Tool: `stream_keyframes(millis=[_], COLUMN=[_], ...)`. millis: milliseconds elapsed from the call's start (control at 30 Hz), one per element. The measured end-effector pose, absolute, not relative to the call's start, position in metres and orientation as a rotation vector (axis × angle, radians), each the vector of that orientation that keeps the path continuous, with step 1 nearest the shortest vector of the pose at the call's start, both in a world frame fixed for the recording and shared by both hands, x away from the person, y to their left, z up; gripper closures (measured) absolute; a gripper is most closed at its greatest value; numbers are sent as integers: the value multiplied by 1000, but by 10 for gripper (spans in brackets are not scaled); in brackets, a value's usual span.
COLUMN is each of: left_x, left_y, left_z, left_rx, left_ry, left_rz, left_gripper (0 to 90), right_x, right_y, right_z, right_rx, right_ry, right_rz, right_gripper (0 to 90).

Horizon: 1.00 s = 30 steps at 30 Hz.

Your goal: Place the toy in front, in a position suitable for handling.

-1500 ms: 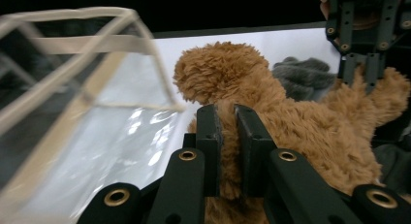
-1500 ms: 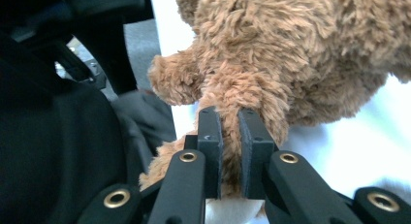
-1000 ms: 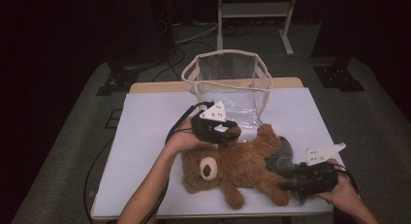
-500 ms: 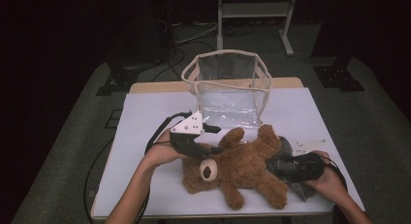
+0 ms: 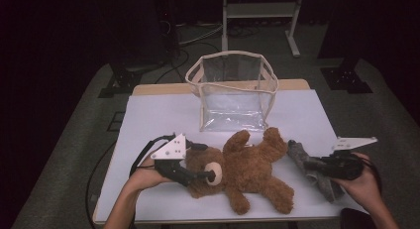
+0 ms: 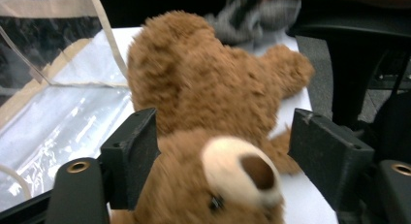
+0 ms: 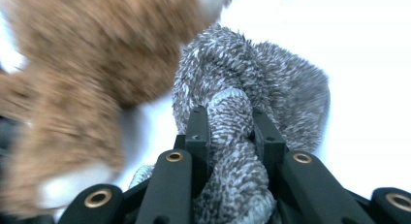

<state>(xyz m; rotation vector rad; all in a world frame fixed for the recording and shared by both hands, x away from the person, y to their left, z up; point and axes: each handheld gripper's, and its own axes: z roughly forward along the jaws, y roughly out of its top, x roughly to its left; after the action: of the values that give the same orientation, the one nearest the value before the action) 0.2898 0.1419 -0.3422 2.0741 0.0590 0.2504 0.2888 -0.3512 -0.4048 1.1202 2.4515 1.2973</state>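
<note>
Bear (image 5: 242,172) between bag (image 5: 233,92) and table (image 5: 148,120) edge

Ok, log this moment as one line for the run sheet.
left gripper: jaws just opening, astride teddy bear head, no clamp | right gripper: just closed on grey plush | clear bag: upright behind

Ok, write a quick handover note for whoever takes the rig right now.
Left claw: open, jaws just widening, astride the brown teddy bear at its head, not pressing.
Right claw: shut on the grey plush toy, jaws just closed.
Both toys lie on the white table, in front of the clear bag.
Done: grey toy gripped.
Left, probably: grip the bear, load both into the bag.
</note>
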Motion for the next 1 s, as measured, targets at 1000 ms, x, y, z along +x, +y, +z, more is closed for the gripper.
stream_keyframes(millis=[1000], left_x=[326], left_y=[133], left_z=[-401], left_rx=[2086], left_ry=[241], left_rz=[339], left_gripper=[90], right_x=[325], right_y=[-217], right_z=[-386], right_rx=[643], right_ry=[2544], right_rz=[1594], right_gripper=[633])
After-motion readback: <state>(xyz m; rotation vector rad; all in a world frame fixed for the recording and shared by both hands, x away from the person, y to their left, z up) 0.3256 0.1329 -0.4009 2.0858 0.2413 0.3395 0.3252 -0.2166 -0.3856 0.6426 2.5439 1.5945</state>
